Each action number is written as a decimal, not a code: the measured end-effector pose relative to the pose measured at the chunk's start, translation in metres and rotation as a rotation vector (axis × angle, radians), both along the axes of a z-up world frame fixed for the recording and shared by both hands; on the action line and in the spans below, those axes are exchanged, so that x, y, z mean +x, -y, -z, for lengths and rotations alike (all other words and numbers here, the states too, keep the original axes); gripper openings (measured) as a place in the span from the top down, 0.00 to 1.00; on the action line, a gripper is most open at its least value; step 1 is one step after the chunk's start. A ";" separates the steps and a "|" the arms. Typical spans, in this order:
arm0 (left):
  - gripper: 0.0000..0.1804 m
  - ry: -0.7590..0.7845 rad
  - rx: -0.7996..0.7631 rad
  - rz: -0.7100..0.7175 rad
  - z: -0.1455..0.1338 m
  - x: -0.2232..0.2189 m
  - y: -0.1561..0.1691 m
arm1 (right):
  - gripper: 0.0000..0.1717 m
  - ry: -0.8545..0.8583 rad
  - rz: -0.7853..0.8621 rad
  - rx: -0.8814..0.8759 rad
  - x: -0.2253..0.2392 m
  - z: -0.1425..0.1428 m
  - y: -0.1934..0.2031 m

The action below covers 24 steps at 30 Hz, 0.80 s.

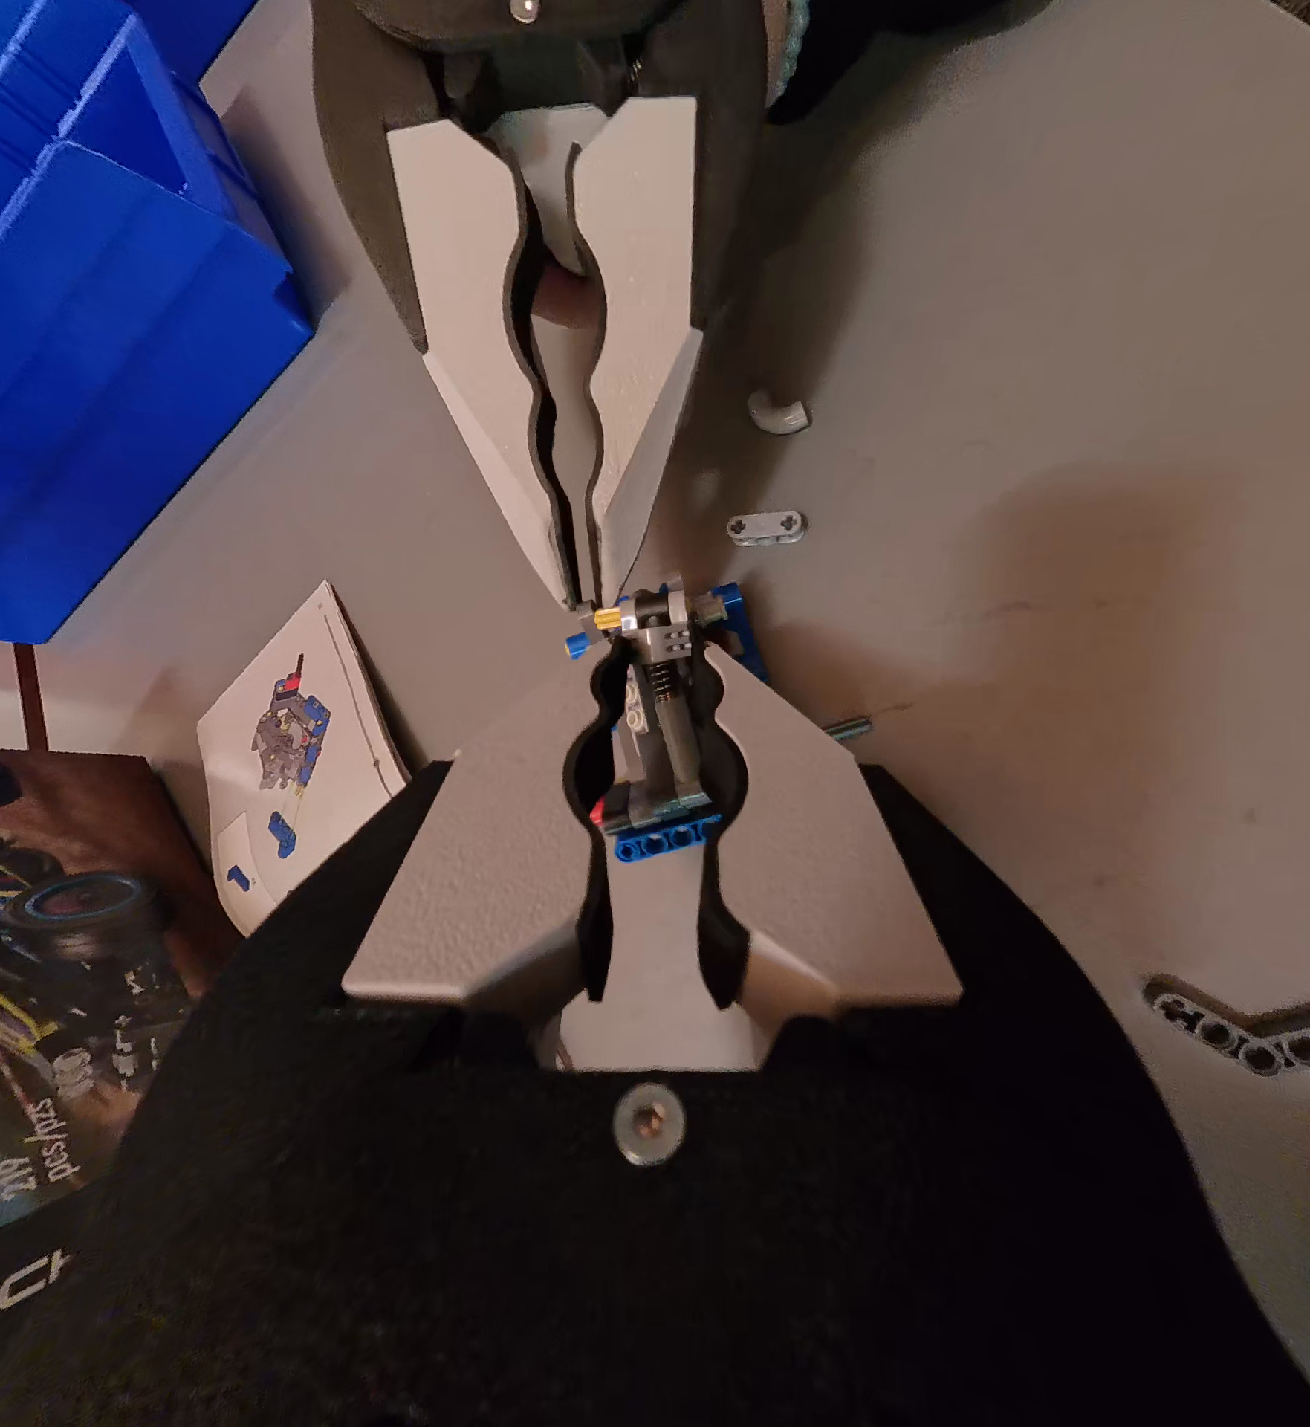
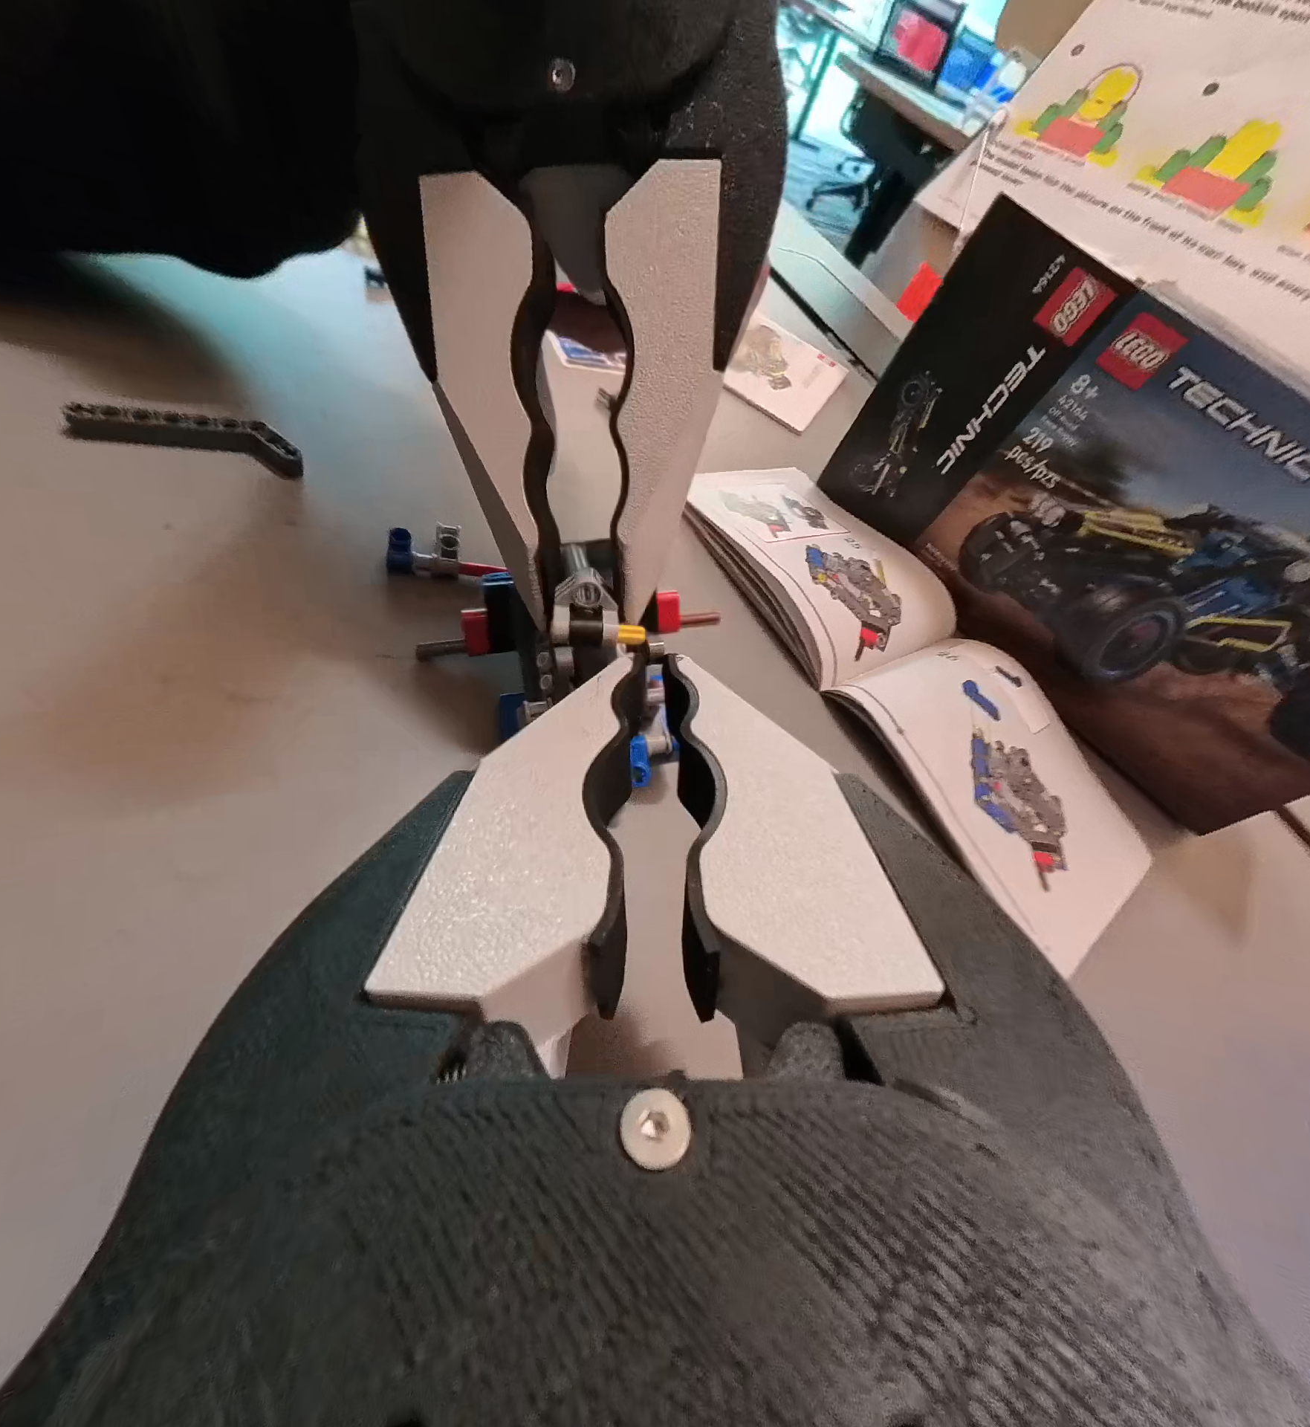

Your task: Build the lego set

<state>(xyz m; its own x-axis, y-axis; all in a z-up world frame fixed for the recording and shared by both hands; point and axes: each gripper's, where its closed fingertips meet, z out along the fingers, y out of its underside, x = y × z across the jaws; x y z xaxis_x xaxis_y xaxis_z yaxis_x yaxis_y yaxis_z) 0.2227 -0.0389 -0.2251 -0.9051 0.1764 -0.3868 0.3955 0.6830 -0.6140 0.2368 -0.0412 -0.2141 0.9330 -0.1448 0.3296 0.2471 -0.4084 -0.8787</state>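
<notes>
Two hand-held grippers meet tip to tip over a small brick-built assembly of grey, black and blue plastic parts, which sits on a pale grey surface.

The left gripper has its fingers clenched around the assembly's grey upright strut with a coiled spring, the dark pads pressing on both sides.

The right gripper comes in from the opposite side. Its fingers are nearly together and pinch a small grey connector at the end of a cross axle beside a yellow bush.

The assembly looks light and rigid, but its pieces are only pressed together, so it would likely pop apart if squeezed or twisted hard. The plastic is smooth and probably slippery; the thick central strut seems the soundest place to grip, while the thin axle ends and pins are best taken at the tip only.

Around it lie:
- an open instruction booklet
- a printed set box
- blue bins
- a loose grey angled beam
- a small grey link
</notes>
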 end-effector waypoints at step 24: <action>0.93 -0.027 0.086 0.014 0.001 0.000 0.003 | 0.84 -0.391 -0.006 -0.017 -0.023 0.006 0.007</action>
